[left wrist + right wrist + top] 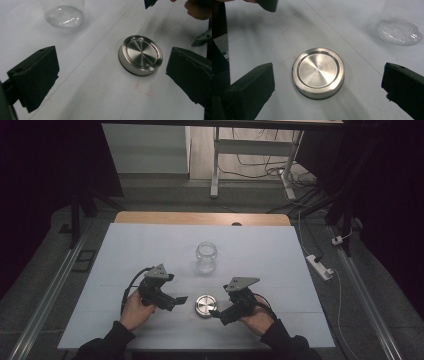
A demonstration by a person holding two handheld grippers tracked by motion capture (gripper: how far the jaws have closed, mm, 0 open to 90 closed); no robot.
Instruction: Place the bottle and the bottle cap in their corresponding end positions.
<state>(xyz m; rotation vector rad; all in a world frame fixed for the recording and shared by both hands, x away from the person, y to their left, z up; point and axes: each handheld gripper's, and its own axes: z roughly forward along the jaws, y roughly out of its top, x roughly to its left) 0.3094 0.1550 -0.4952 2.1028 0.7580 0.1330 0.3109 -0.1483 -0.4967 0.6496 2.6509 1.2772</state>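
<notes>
Where frames crop, jar (65, 15) top cut off

We see a table (125, 320) with a white top and a wooden far edge. On it a round metal lid (204, 305) lies flat near our side, and a clear glass jar (206, 257) stands upright farther back, apart from it.

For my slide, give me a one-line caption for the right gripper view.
Right gripper, jaws open, facing a round metal lid lying flat on the white table, glass jar beyond.
</notes>
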